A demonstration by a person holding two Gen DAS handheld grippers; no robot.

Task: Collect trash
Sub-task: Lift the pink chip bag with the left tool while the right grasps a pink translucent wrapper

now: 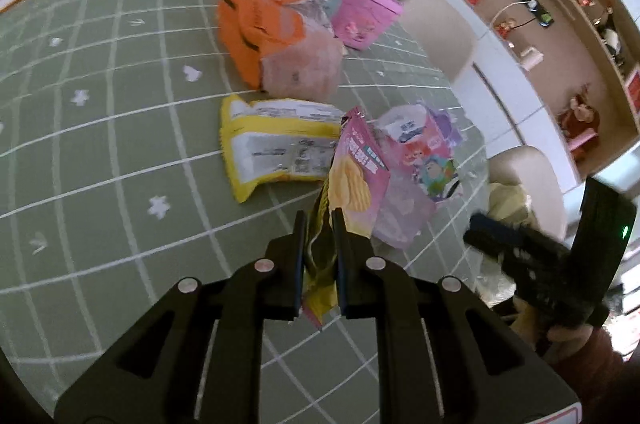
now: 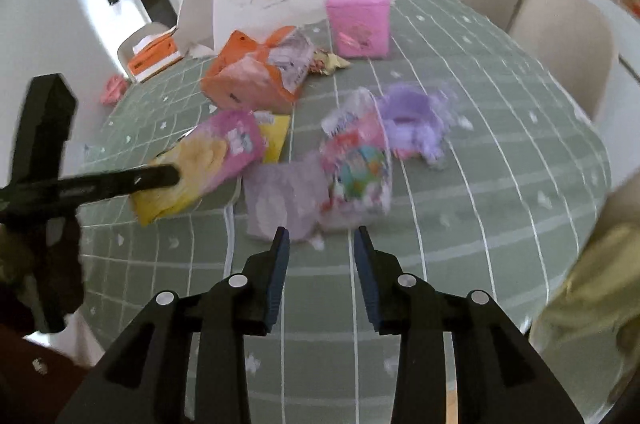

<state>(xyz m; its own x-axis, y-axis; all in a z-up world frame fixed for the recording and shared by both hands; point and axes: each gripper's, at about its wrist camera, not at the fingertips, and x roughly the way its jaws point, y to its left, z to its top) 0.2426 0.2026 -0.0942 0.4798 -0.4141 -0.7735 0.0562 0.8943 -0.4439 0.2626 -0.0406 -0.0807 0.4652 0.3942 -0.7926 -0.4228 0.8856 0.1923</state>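
My left gripper (image 1: pixel 318 220) pinches the pink-and-yellow crinkled chip bag (image 1: pixel 352 176). My right gripper (image 2: pixel 320 240) hangs half-open and empty; I'd centre it over the pale lilac wrapper (image 2: pixel 280 200) before closing.

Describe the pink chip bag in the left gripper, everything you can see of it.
The chip bag is a crinkled glossy packet, pink at the top with white lettering and a picture of ridged yellow chips, turning yellow toward its bottom end. The left gripper is shut on that yellow end, which bunches between the fingers. The bag is lifted and tilted, its top leaning toward the yellow packet and the cartoon-printed wrapper on the green checked tablecloth.
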